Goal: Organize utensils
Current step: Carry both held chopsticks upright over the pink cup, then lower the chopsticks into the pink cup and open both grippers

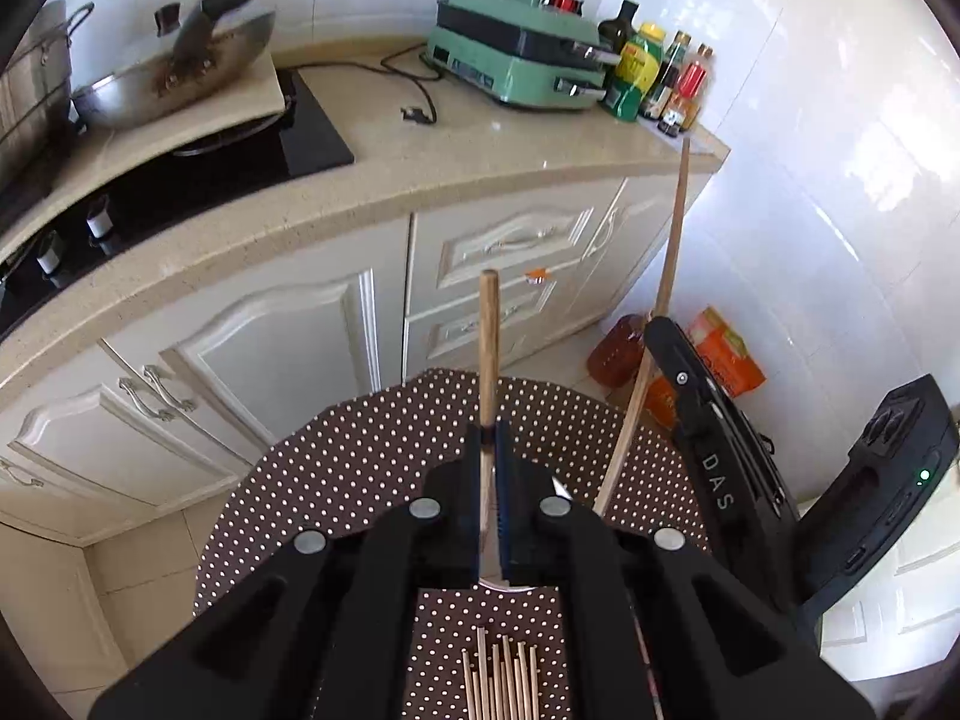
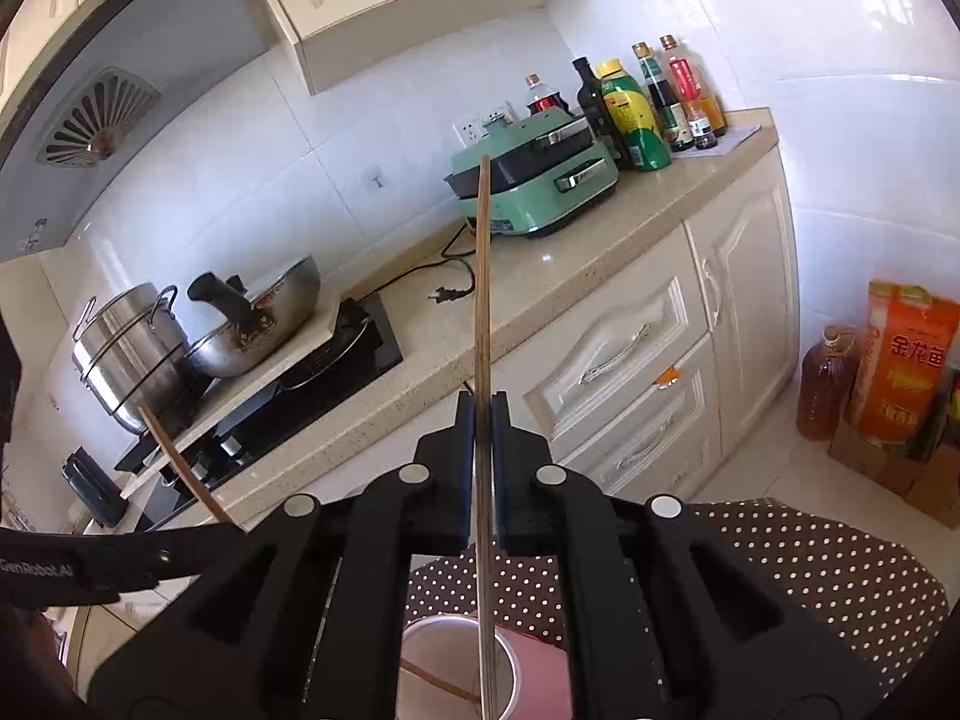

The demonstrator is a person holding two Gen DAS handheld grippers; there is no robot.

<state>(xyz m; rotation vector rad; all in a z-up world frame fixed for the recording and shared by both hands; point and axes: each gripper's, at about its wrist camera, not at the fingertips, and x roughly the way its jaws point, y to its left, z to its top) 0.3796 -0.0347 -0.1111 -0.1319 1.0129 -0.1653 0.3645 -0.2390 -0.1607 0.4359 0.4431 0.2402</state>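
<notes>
- My left gripper [image 1: 493,441] is pressed together on one wooden chopstick [image 1: 489,348], which sticks up past the fingertips, out over the dotted tablecloth [image 1: 360,462].
- My right gripper [image 2: 482,414] is likewise clamped on a second chopstick [image 2: 482,276]; it runs through the jaws, and its lower end reaches down into the cup [image 2: 528,666] on the cloth.
- From the left camera that same right-hand chopstick [image 1: 666,300] leans up beside the other tool's black body; from the right camera the left-hand stick [image 2: 180,462] slants at the lower left.
- Inside the cup I can see at least one thin brown stick lying aslant across the bottom, so I judge some utensils are already in.
- A bundle of loose chopsticks [image 1: 501,681] lies flat on the cloth just below my left gripper, so a good part of the sorting remains.
- I judge I am in the middle of it: two sticks in hand, the right one at the point of delivery, the left one not yet over the cup as far as I can tell, since the cup's rim is mostly hidden behind my left fingers.
- What remains, as I see it: let go of the right stick into the cup, bring the left one in after it, then work through the pile.
</notes>
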